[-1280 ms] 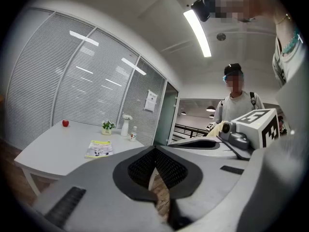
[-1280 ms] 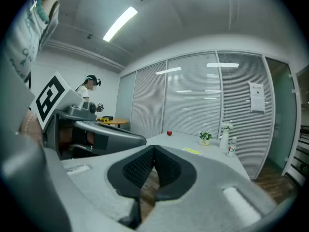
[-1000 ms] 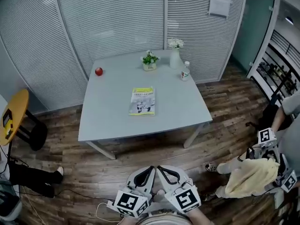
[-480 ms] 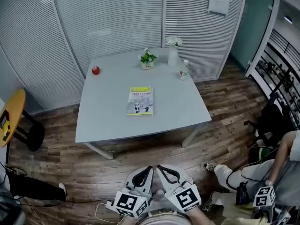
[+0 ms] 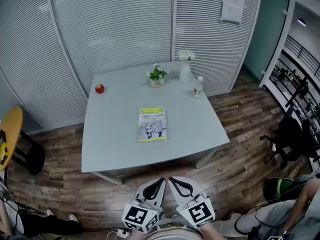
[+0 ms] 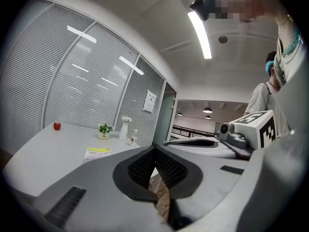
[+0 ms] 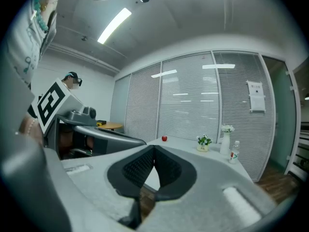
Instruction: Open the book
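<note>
From the head view, the book [image 5: 152, 124] lies shut, cover up, near the middle of the grey bench [image 5: 107, 144]. It is well apart from both claws. The left claw [image 5: 159, 182] and the right claw [image 5: 175, 181] sit low by the person's body, short of the bench's near edge.

In the left gripper view, the left claw's jaws meet with nothing between them, and the book shows far beyond on the bench.

In the right gripper view, the jaws are likewise together and empty, and the book is not seen.

I judge the task unstarted: reaching the book, catching the cover and lifting it all remain.
</note>
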Demonstrator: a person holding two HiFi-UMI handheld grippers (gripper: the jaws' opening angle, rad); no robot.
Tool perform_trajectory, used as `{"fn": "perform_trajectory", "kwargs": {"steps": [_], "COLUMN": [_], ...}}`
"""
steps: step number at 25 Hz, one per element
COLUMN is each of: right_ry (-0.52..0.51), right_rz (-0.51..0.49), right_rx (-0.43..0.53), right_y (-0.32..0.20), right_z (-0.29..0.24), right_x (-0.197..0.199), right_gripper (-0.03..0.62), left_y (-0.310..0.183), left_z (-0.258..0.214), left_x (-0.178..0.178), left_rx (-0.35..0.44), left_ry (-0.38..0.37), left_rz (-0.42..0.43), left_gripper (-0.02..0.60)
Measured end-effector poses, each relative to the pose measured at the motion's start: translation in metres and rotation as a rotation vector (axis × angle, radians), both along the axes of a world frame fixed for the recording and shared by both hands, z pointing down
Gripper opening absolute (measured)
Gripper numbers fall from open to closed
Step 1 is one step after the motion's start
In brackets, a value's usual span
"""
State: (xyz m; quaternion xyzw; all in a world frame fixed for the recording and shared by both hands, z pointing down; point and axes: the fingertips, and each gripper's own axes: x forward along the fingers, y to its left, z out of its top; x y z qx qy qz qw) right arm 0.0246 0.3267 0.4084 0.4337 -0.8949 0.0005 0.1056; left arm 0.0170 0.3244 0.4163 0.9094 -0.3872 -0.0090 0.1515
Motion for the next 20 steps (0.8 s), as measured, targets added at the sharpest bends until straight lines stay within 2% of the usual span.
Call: {"fn": "perform_trajectory", "kwargs": {"steps": [9, 20], "right_ry": [0.001, 0.018], "right_rz": [0.065, 0.113], "right_rx": [0.003, -0.038], "right_y": [-0.077, -0.119], "right_z": [0.008, 0.021], "right_x": [-0.025, -0.062], "right_gripper": [0.003, 0.003], "left_y": [-0.079, -0.114], "left_z": [0.002, 0.017], "left_x": [-0.037, -0.069], "left_rx": [0.005, -0.024], "left_ry": [-0.004, 0.018], "left_rz": [0.038, 0.1], "left_gripper": [-0.002, -0.002]}}
